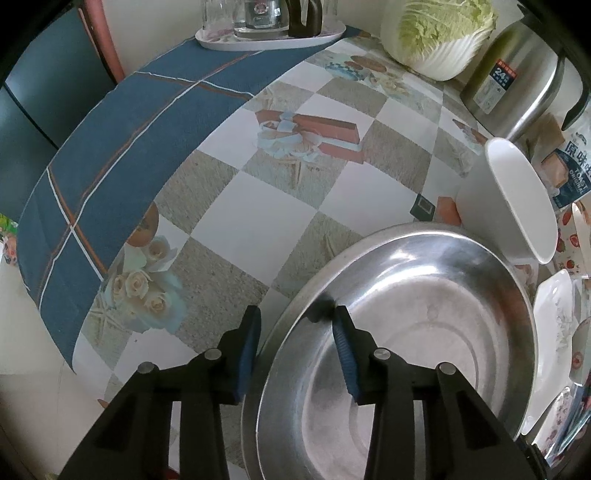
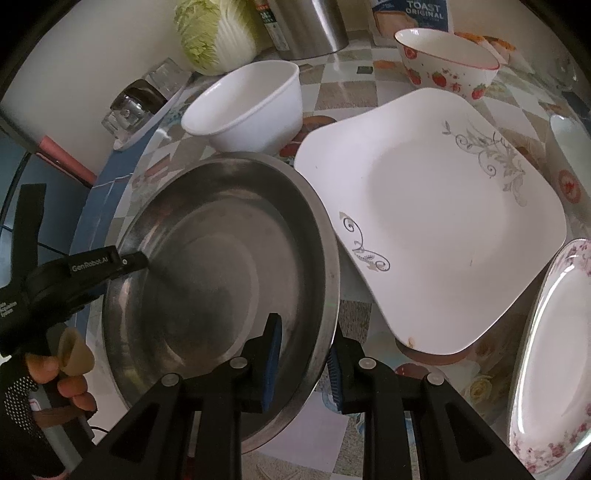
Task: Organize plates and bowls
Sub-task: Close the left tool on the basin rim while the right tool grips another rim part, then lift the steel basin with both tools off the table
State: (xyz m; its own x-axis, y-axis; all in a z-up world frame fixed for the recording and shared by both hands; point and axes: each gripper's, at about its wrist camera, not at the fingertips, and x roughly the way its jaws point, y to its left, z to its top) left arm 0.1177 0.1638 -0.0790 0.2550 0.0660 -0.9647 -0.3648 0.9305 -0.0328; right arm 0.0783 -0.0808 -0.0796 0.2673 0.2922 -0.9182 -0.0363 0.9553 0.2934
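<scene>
Here the left gripper [image 1: 295, 325] straddles the near-left rim of the steel basin [image 1: 424, 314], one blue pad outside over the desk [image 1: 258, 192] and the other inside the bowl; the pads stand clear of the metal on both sides, so the jaws are apart around the rim rather than clamped. In the right wrist view that same gripper appears at the basin's left edge, with a gloved hand [image 2: 44, 380] on its trigger grip.

The right gripper [image 2: 304, 360] sits at the opposite, near-right rim of the steel basin [image 2: 221, 258], its jaws drawn close with the rim between the two pads; the inner pad lies against the basin wall and the outer one just beside it, pinching the edge.

The basin rests on the checked desk cloth. Just behind it stands a white bowl [image 2: 247, 107], upright. To its right a square white plate [image 2: 424, 221] with grey scrollwork lies tilted, propped on something beneath it. A round plate [image 2: 554, 354] with a pink floral border is at the far right, and a strawberry-patterned bowl [image 2: 447, 62] sits further back. A cabbage [image 2: 210, 33], a steel kettle [image 1: 517, 81] and a tray of glasses [image 1: 266, 33] line the back of the desk.
</scene>
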